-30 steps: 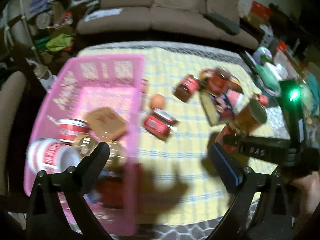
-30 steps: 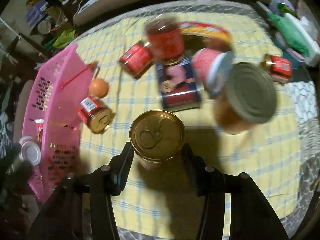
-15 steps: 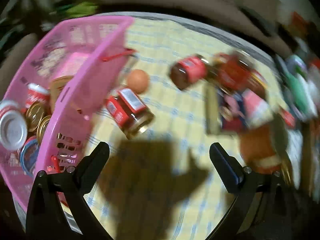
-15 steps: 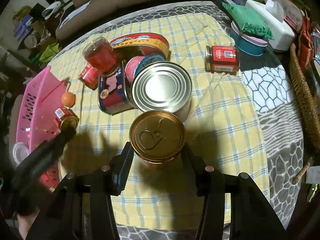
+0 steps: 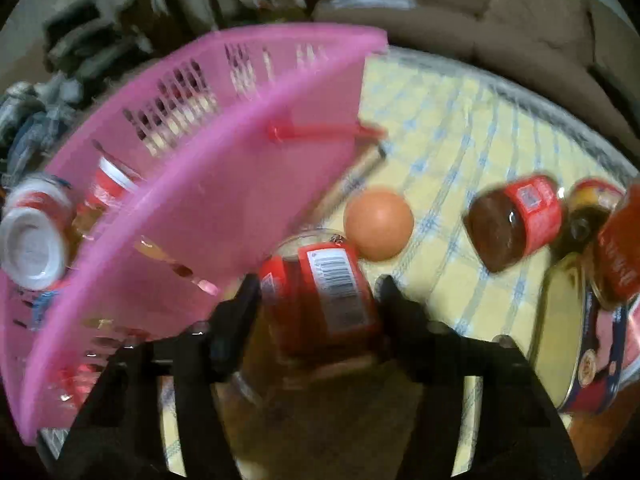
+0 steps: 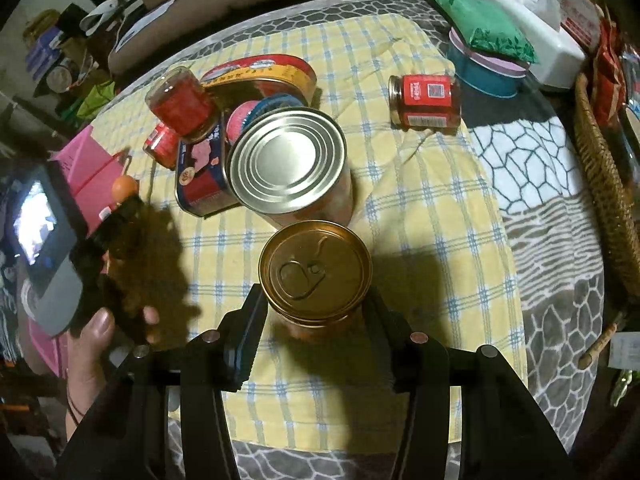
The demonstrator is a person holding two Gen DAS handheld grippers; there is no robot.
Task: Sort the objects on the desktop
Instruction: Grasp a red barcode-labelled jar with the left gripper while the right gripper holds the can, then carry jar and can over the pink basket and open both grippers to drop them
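In the left wrist view, a red-labelled glass jar (image 5: 328, 292) lies on the yellow checked cloth beside the pink basket (image 5: 224, 184). My left gripper (image 5: 318, 292) straddles it, its jaws closing with both pads against the jar's sides. An orange ball (image 5: 378, 224) sits just beyond the jar. In the right wrist view, my right gripper (image 6: 316, 300) is shut on a gold-lidded can (image 6: 316, 268), held upright. A large silver-topped can (image 6: 286, 160) stands right behind it. The basket holds several jars and cans.
A dark jar with a red label (image 5: 516, 220), a luncheon-meat tin (image 6: 200, 184), a red jar (image 6: 180, 102) and an oval tin crowd the cloth's middle. Another jar (image 6: 426, 100) lies apart at the right. A wicker basket (image 6: 604, 184) and tissue box (image 6: 536, 40) line the right edge.
My left gripper dropped from above the basket toward the cloth and closed from wide open around the red-labelled jar. The right gripper carried its can right, then held still.
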